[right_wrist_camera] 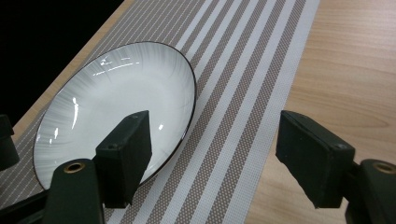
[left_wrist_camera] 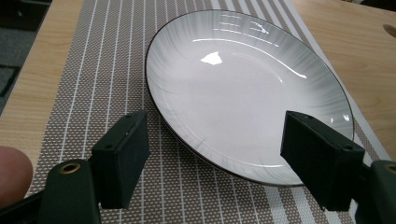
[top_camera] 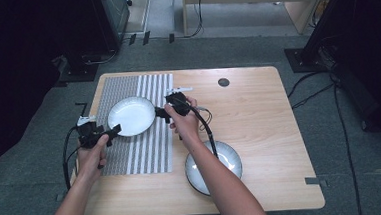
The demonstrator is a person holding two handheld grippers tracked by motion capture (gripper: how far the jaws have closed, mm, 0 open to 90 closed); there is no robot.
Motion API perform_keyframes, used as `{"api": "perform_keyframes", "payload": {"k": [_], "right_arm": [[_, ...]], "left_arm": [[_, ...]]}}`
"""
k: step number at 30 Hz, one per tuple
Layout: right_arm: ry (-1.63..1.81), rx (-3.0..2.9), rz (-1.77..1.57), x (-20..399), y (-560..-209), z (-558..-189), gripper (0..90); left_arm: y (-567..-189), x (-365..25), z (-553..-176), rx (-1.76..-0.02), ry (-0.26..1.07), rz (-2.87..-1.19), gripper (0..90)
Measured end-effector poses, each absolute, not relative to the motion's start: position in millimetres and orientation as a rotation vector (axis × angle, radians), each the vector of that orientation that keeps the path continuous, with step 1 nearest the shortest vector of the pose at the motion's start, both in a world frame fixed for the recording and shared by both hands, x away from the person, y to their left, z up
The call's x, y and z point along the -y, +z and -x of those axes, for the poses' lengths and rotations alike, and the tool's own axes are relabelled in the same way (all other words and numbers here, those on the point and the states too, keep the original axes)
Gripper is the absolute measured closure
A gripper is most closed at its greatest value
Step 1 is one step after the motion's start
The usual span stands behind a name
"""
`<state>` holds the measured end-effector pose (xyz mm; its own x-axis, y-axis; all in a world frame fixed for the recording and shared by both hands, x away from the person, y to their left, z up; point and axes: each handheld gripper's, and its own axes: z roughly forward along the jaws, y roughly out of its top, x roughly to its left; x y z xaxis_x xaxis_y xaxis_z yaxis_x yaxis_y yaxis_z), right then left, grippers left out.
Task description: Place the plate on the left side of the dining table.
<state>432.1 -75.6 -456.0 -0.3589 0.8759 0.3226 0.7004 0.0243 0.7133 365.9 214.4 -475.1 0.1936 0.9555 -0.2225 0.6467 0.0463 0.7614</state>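
White plate sits flat on the striped mat, far-left part of the wood surface. Left gripper at its near-left rim, right gripper at its right rim, both w/ fingers spread, nothing pinched. 2nd plate near-right. Grey carpet & cables around.

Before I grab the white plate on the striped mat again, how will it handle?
The plate looks glazed and glossy, so the pads would probably slip on it. It seems rigid ceramic, likely breakable if dropped. Its shallow rim lies low on the woven mat, so pushing should slide it, not tip it.
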Motion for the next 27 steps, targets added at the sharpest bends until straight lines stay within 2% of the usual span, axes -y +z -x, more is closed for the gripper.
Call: {"api": "perform_keyframes", "payload": {"k": [27], "right_arm": [[1.279, -2.041, -1.611, 144, -444, -373, 25.2]], "left_arm": [[-489, -213, -314, -1.511, 0.512, -1.682, 22.6]]}}
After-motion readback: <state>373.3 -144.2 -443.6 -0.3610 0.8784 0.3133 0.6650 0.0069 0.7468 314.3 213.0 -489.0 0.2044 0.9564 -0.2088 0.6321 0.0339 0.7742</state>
